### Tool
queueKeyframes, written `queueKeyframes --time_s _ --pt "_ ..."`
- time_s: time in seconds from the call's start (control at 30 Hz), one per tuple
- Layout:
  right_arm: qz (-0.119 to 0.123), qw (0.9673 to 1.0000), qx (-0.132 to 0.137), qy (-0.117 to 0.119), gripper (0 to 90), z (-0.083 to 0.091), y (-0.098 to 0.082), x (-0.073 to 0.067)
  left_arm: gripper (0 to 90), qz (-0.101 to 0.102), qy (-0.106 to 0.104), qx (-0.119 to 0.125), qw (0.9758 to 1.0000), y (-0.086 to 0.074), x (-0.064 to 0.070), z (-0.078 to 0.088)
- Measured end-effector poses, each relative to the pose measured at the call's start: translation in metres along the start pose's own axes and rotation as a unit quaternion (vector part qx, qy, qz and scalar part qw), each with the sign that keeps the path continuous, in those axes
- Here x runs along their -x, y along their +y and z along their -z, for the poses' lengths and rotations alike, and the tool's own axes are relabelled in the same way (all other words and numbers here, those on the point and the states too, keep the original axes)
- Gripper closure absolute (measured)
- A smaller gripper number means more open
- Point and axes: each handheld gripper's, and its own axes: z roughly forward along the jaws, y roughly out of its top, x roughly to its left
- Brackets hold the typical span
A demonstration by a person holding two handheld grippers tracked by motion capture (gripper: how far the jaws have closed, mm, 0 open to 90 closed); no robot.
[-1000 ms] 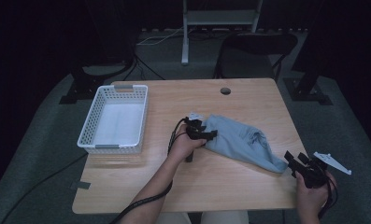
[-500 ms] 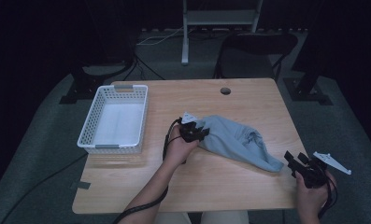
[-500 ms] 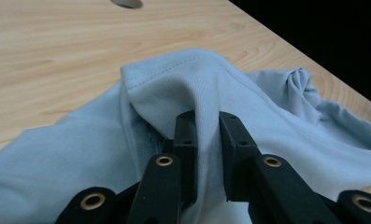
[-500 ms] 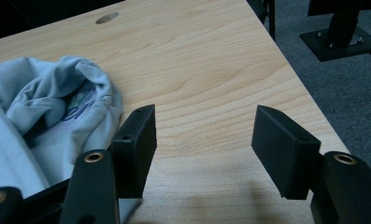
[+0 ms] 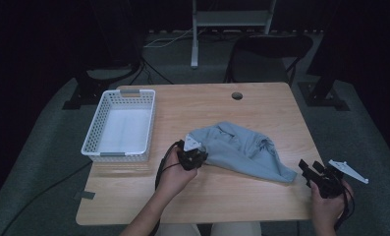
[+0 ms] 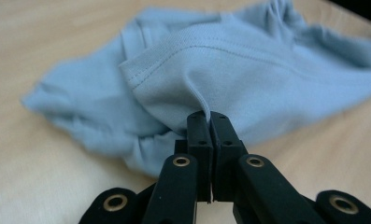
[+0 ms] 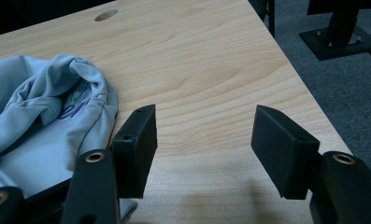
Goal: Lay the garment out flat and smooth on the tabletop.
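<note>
The left tongs (image 6: 206,122) have just closed, pinching a fold of the blue shirt (image 5: 241,150) crumpled mid-surface (image 5: 261,201); the right tongs (image 7: 204,149) stand spread beside it; the basket (image 5: 119,129) seemingly waits empty.

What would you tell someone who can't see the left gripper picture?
The left gripper has its two black jaws pinched shut on a stitched hem of a crumpled light blue T-shirt. The shirt lies bunched on a pale wooden table.

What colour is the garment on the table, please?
Light blue garment, clearest in the left gripper view.
</note>
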Motion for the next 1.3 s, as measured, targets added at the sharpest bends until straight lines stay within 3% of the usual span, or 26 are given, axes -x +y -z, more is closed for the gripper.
queueKeyframes --time_s 0.07,0.2,0.43,0.67,0.77,0.9,0.97,1.07,1.17,1.23,1.3 --pt "0.000 1.0000 0.000 0.000 39.9 0.000 0.000 0.000 90.0 -0.002 -0.003 -0.009 1.0000 -0.004 0.002 0.003" --pt "0.000 1.0000 0.000 0.000 39.9 0.000 0.000 0.000 90.0 0.015 -0.025 -0.032 0.9991 -0.022 0.012 0.010" --pt "0.001 1.0000 -0.001 -0.001 39.9 0.000 0.000 0.000 90.0 0.014 -0.025 -0.057 0.9980 -0.036 0.013 0.005" --pt "0.000 1.0000 -0.002 0.001 40.0 0.000 0.000 0.000 89.9 0.014 -0.023 -0.058 0.9979 -0.043 0.014 0.002" --pt "0.000 1.0000 -0.002 0.000 39.9 0.000 0.000 0.000 89.9 0.028 -0.027 -0.048 0.9981 -0.046 0.012 0.001" --pt "0.000 1.0000 -0.002 0.000 39.9 0.000 0.000 0.000 89.3 0.025 -0.030 -0.044 0.9983 -0.048 0.012 0.002" --pt "0.000 1.0000 -0.002 0.000 39.9 0.000 0.000 0.000 82.7 0.026 -0.032 -0.046 0.9981 -0.046 0.013 0.006" --pt "-0.002 1.0000 -0.002 0.002 39.9 0.000 0.000 0.000 72.2 0.020 -0.023 -0.020 0.9993 -0.041 0.009 0.016" --pt "-0.002 1.0000 -0.002 0.002 39.9 0.000 0.000 0.001 54.6 0.033 -0.014 0.016 0.9992 -0.036 -0.004 0.025" --pt "-0.002 1.0000 -0.002 0.003 39.9 0.000 0.000 0.001 50.0 0.035 -0.018 0.042 0.9983 -0.034 -0.012 0.025" --pt "-0.002 1.0000 -0.003 0.003 39.9 0.000 0.000 0.001 49.5 0.034 -0.025 0.052 0.9978 -0.032 -0.018 0.022"
